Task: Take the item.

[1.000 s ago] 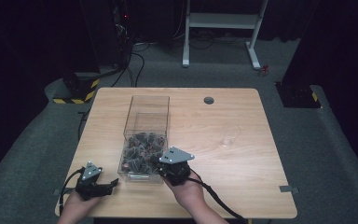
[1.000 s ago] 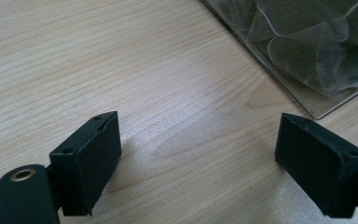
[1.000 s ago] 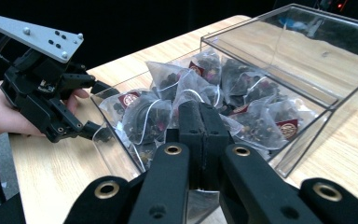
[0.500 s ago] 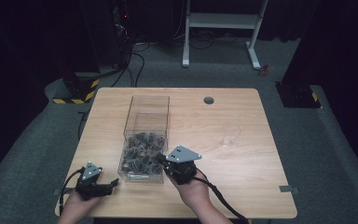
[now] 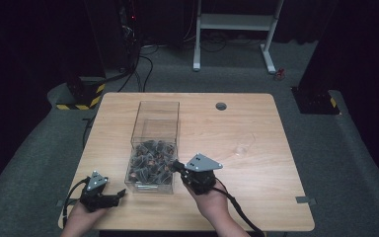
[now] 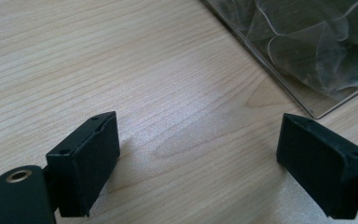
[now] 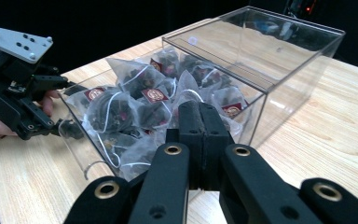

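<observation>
A clear plastic box stands on the wooden table, its near half filled with several pyramid tea bags. My right gripper is by the box's near right corner, pointing at it. In the right gripper view its jaws are pressed shut with nothing seen between them, just in front of the tea bags behind the box wall. My left gripper rests low at the table's near left. Its jaws stand wide open over bare wood, the box corner ahead to the right.
A small clear plastic cup stands on the right half of the table. A round cable hole lies near the far edge. Beyond the table are a white frame, cables and dark equipment on the grey floor.
My right gripper has drifted a little to the right along the box's near corner. The left gripper has stayed where it was.
</observation>
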Demonstrator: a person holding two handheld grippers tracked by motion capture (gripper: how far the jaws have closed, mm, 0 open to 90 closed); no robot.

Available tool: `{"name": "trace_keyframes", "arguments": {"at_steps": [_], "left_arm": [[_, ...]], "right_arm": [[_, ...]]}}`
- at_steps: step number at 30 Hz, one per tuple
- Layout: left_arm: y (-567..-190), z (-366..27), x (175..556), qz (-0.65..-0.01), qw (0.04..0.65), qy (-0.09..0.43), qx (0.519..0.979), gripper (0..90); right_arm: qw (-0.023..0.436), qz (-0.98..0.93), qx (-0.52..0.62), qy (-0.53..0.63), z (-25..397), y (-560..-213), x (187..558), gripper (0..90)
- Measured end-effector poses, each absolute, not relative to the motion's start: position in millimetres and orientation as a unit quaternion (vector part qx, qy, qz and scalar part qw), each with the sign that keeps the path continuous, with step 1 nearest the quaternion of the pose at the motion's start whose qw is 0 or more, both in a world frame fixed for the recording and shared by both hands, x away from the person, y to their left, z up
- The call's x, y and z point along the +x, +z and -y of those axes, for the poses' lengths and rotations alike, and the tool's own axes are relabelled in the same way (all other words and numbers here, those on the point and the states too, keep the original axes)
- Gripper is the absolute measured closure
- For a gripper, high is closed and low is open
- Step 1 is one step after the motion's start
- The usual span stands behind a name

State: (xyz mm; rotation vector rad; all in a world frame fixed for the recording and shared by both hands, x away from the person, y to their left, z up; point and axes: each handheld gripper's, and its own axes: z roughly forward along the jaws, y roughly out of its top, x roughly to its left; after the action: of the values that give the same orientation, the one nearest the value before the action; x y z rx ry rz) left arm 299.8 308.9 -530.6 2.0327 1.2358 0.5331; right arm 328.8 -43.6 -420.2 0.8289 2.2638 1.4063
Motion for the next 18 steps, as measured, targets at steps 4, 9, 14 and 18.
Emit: {"name": "trace_keyframes", "arguments": {"at_steps": [4,9,14,18], "left_arm": [[-530,-310,300,-0.477,0.347,0.201,0.782,13.2],[-530,-309,300,-0.476,0.345,0.202,0.783,13.1],[-531,-309,300,-0.475,0.344,0.205,0.784,12.9],[-531,-309,300,-0.478,0.341,0.205,0.783,11.4]], "right_arm": [[0.179,-0.797,0.298,0.494,49,-421,329,90.0],[0.185,-0.796,0.302,0.491,54,-422,330,90.0],[0.189,-0.794,0.307,0.490,60,-422,332,90.0],[0.193,-0.793,0.309,0.488,63,-422,333,90.0]]}}
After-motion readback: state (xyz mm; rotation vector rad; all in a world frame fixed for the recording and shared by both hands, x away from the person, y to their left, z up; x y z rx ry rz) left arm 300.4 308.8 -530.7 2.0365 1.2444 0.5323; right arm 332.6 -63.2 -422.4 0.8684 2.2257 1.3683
